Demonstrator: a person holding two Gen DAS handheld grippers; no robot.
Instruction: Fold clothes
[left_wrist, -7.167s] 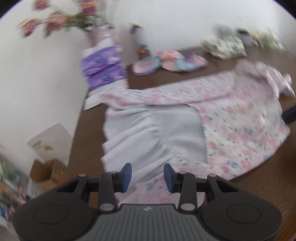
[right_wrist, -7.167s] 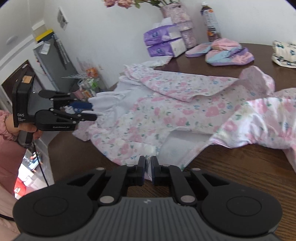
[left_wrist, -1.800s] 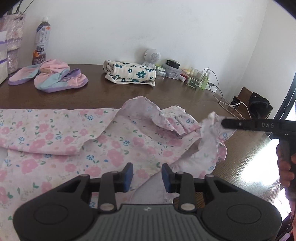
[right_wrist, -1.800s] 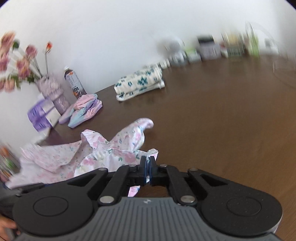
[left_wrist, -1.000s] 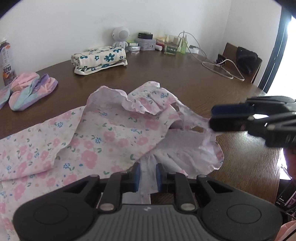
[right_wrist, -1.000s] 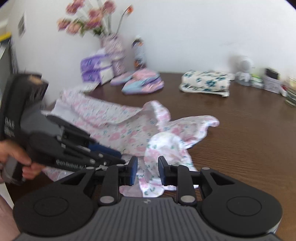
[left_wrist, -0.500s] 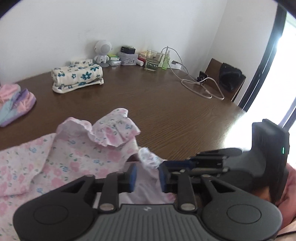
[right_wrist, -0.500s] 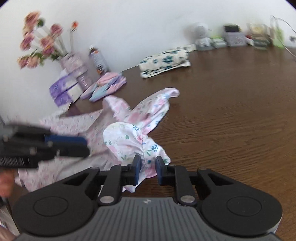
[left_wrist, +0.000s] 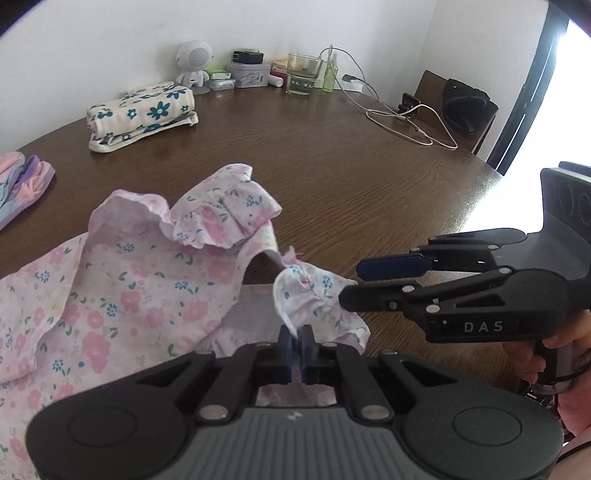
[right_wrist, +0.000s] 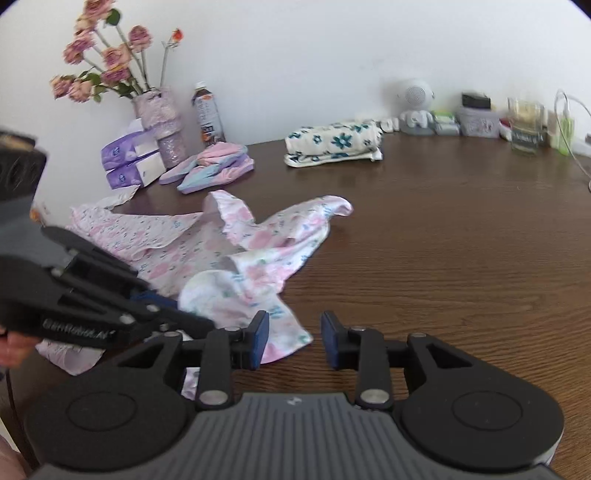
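Pink floral garment (left_wrist: 122, 295) lies spread but rumpled on the brown desk (left_wrist: 351, 166), not folded; body runs off toward 9 o'clock in the left wrist view, one ruffled sleeve (left_wrist: 225, 210) bunched at 12 o'clock of centre, the near ruffled edge (left_wrist: 317, 306) lifted at 6 o'clock. Left tongs (left_wrist: 295, 349) are clamped on that near ruffle, blue pads together with cloth between. Right tongs (right_wrist: 294, 339) are apart, nothing between the pads, hanging just beside the same ruffle at its 3 o'clock; the person's hand (left_wrist: 546, 350) grips the handle. Further out: folded blue-flower cloth (right_wrist: 332, 144) at 12 o'clock in the right wrist view, pastel pile (right_wrist: 210, 168) at 11, flower vase (right_wrist: 162, 122) and bottle (right_wrist: 207, 114) at 10, glass (left_wrist: 301, 74) and cable (left_wrist: 402, 122) at the far desk edge. Risks, my judgement: left grip is on thin frill only, so a pull could slip it out or stretch the ruffle; if the right tongs close here they would catch the same bunch, giving a skewed crease; dragging the cloth could carry the bunched sleeve under the body.
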